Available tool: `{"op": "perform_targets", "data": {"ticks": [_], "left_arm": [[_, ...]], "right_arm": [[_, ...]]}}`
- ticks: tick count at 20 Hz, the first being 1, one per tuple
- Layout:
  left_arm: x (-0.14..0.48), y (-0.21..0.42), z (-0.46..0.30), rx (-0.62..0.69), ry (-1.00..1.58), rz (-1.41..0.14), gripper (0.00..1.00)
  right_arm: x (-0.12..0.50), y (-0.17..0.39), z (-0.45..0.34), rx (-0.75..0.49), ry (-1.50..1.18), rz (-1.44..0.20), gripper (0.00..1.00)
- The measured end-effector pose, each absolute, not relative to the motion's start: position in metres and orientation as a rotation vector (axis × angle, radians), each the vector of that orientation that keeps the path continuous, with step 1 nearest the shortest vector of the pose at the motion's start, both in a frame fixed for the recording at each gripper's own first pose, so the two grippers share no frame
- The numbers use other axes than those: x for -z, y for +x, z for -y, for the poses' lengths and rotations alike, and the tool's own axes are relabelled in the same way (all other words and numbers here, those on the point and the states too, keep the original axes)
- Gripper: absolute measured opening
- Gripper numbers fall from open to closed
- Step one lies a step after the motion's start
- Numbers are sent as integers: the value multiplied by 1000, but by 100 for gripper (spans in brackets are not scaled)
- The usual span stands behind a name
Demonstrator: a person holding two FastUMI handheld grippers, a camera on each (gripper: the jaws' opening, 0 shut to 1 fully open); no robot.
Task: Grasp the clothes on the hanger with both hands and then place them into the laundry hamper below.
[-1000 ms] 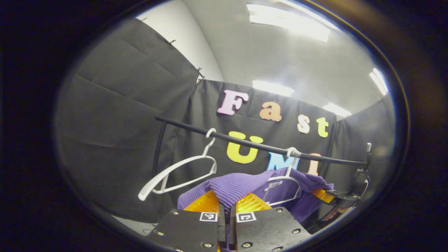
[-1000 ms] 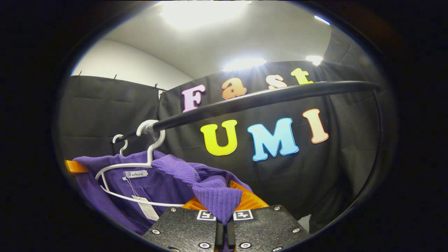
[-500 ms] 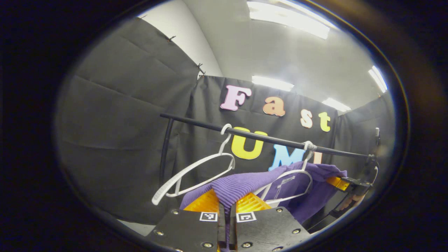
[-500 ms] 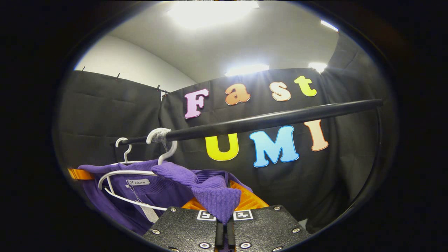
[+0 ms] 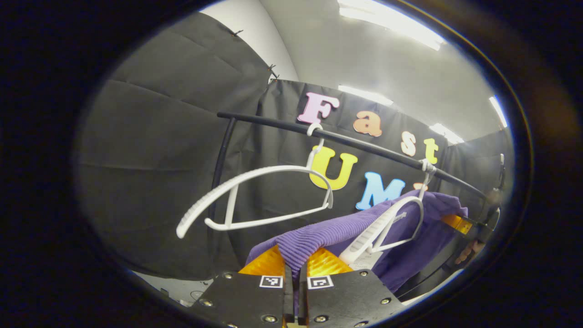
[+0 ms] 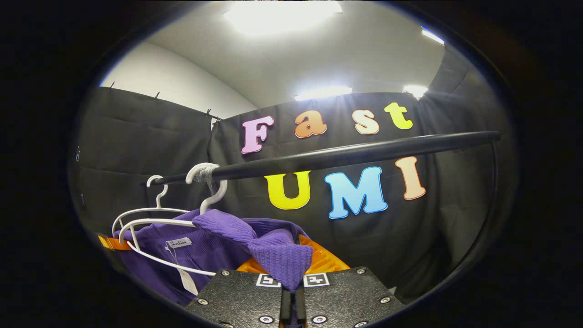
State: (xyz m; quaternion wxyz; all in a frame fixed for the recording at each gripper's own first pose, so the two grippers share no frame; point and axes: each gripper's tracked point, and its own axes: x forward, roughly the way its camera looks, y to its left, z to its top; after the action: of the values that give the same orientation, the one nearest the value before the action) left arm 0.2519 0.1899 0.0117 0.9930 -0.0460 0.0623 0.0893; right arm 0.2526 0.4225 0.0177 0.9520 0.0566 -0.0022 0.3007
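Note:
A purple knit sweater (image 5: 328,234) stretches between my two grippers, below the black rail (image 5: 355,141). My left gripper (image 5: 291,264) is shut on one ribbed edge of it. My right gripper (image 6: 291,273) is shut on another fold of the sweater (image 6: 273,255). In the left gripper view the right gripper (image 5: 460,224) also holds the far end, with a hand under it. The white hanger (image 5: 387,223) that bore the sweater still hooks on the rail, its left arm bare and the sweater partly draped over it. The same hanger (image 6: 159,228) lies against the sweater's collar in the right gripper view. The hamper is hidden.
A second, bare white hanger (image 5: 255,196) hangs on the rail left of the sweater; its hook (image 6: 157,184) shows behind the first hanger. The rail's black upright post (image 5: 221,177) stands at the left end. Black cloth walls close in all round.
The left gripper has dropped lower and swung, so the rail and both hangers now sit higher and nearer. The sweater has slid partly off its hanger. The right gripper has moved down slightly.

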Motion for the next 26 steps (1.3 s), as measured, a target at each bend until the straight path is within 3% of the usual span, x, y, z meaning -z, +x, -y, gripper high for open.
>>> {"op": "perform_targets", "data": {"ticks": [10, 17, 26], "left_arm": [[12, 247, -149, -139, -126, -123, 4], [21, 274, -112, -78, -72, -144, 4], [47, 316, -58, -96, -48, -160, 4]], "right_arm": [[-8, 245, -395, -592, 99, 22, 5], [3, 295, -349, -500, 136, 9, 5], [26, 346, -306, -454, 139, -5, 5]]}}
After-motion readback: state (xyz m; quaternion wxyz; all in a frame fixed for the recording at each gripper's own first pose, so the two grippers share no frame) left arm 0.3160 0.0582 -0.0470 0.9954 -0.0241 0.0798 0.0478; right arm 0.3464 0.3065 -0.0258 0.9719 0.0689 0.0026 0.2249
